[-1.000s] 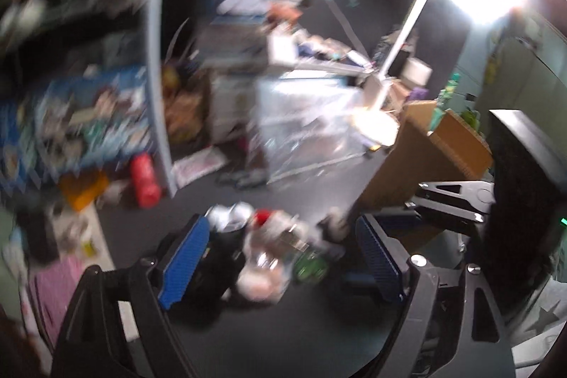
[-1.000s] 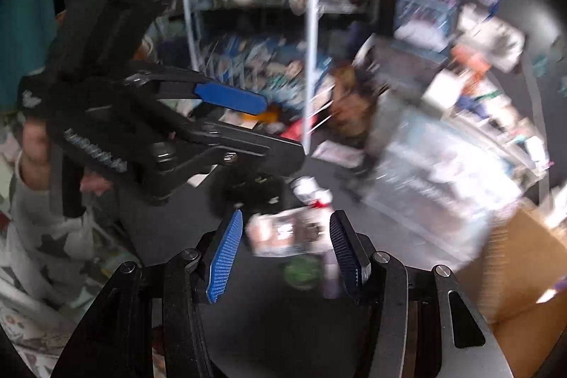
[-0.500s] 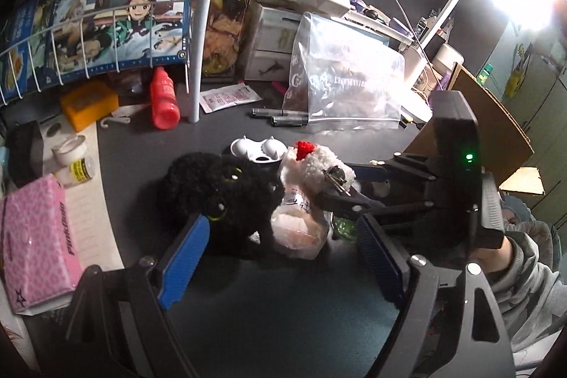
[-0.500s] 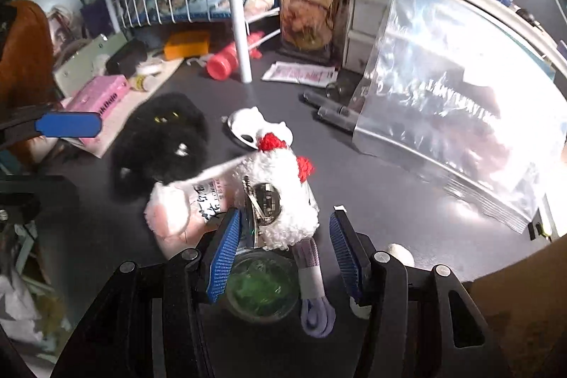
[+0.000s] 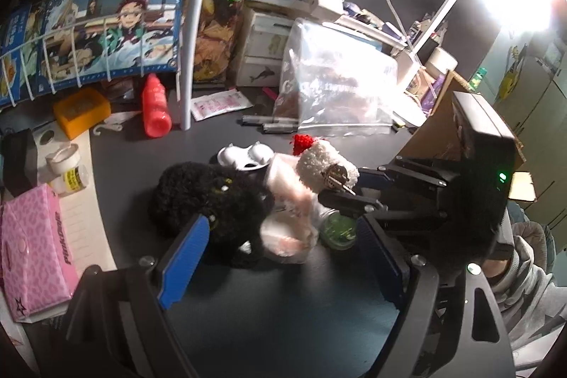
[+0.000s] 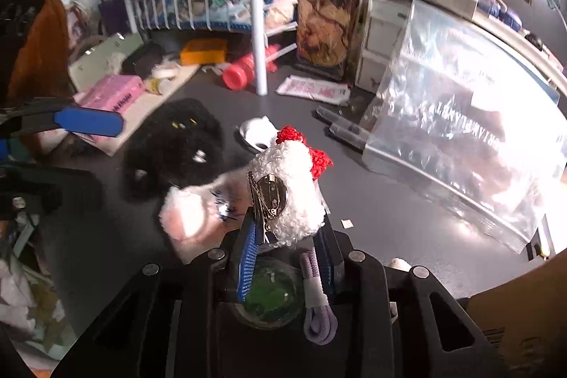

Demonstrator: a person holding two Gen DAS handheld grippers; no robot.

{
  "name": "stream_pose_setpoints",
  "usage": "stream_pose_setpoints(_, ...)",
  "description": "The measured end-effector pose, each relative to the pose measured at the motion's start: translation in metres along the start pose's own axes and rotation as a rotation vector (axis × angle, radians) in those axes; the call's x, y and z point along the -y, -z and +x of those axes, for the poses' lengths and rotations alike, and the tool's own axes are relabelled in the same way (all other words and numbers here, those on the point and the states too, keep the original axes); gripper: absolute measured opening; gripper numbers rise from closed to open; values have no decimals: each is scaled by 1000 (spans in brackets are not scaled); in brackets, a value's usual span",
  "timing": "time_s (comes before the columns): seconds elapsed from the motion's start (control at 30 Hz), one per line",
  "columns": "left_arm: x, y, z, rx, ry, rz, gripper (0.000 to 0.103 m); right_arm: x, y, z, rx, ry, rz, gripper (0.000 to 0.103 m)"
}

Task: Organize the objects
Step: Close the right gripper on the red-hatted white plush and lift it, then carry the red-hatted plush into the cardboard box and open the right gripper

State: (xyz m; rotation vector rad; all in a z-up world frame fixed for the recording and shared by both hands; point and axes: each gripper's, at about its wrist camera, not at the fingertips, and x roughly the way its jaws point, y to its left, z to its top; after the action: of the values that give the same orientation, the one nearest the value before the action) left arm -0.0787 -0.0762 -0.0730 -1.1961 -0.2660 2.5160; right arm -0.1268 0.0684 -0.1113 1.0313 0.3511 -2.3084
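Half a second ago the right gripper (image 6: 285, 245) stood open around the white crocheted brooch (image 6: 294, 190); now its jaws have shut on it, just above the green-lidded jar (image 6: 267, 293) on the black desk (image 5: 283, 300). The left gripper (image 5: 280, 257) hangs open before the black plush (image 5: 209, 201). I'd lift straight up, slowly, so the pink pouch (image 6: 187, 211) touching it doesn't drag.

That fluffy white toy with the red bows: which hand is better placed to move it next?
The right. The right gripper is already shut on the white plush, its blue pads pressing both sides. The left gripper is open, nearer the black plush and holding nothing.
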Motion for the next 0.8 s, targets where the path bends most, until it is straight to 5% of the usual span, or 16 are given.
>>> stream_pose_setpoints(0.4, 41, -27, -21, 56, 119, 88, 83, -29, -16, -72, 111, -116, -61, 26)
stream_pose_setpoints(0.63, 67, -33, -32, 85, 160, 145, 52, -43, -19, -108, 146, -107, -123, 26)
stream_pose_setpoints(0.8, 91, -42, -45, 117, 179, 191, 44, -35, -21, -132, 166, -81, -115, 26)
